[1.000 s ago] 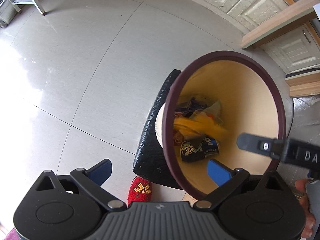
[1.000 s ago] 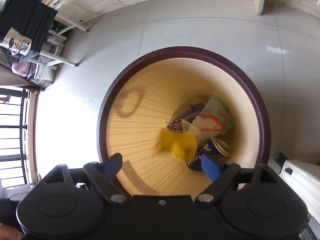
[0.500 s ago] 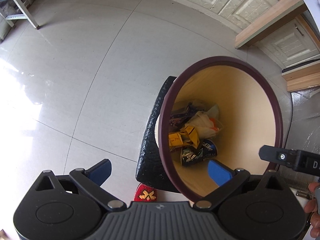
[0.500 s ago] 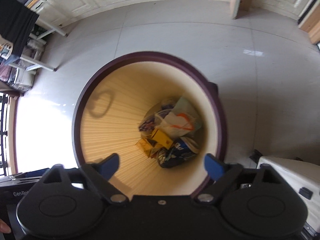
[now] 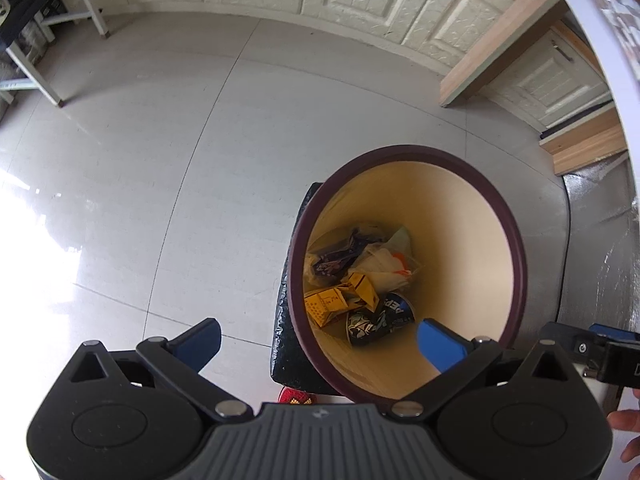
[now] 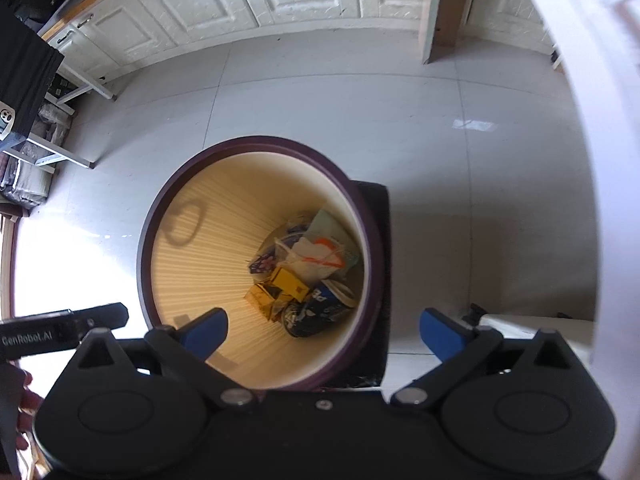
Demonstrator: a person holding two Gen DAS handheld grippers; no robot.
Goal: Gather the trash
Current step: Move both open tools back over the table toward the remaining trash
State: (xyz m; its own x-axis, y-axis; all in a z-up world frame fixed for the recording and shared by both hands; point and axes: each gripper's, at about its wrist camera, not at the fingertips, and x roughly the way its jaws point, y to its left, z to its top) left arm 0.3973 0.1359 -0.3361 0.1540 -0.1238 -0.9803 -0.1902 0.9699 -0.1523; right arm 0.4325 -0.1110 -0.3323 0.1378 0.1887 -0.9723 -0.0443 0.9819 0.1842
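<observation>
**Yellow carton in the bin, both grippers empty above it**

Yellow and crumpled, the carton (image 6: 280,286) lies at the bottom of the round bin (image 6: 160,208), straight below my right gripper (image 6: 323,330). It rests against a dark crushed can (image 6: 316,312) and a pale plastic bag (image 6: 316,258), with a purple wrapper (image 5: 336,254) at the far side of the heap. The bin has a dark maroon rim and a cream ribbed inside, and stands on grey floor tiles (image 5: 140,168) against a black block (image 5: 286,344).

My right gripper's blue-padded jaws are opening wide, with nothing between them. My left gripper (image 5: 318,342) points down just beside the bin, its near pad over bare floor and its far pad over the bin's mouth; its jaws stand apart and empty too. Beyond the bin are white panelled cabinet doors (image 6: 208,4).

Risks, as I judge them: swinging either gripper away low could clip the rim and tip the bin, spilling what is collected. No loose trash shows on the visible floor, so anything left must lie out of view and could be missed.
</observation>
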